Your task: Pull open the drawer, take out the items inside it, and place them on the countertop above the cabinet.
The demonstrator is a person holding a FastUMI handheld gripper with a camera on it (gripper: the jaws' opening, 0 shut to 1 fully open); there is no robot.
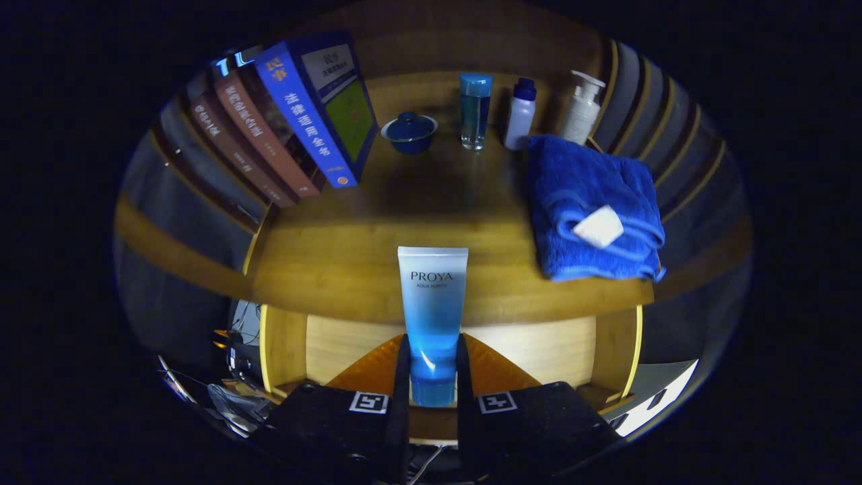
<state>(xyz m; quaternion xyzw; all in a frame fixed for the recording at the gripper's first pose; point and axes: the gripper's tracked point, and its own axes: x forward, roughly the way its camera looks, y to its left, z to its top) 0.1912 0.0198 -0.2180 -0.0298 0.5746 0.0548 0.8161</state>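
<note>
Tube [432, 316] upright between the gripper [433, 377] fingers — both pinching its lower end — before the countertop [377, 263] edge.

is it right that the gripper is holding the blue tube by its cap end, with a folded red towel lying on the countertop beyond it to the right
Not quite: the towel is blue, not red. The gripper view shows the gripper shut on the blue tube near its cap end, and the folded towel lying on the countertop beyond it to the right.

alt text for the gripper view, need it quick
The gripper is shut on an upright blue tube, held above the open drawer. Beyond lies the wooden countertop with leaning books, bottles and a folded blue towel.
</note>
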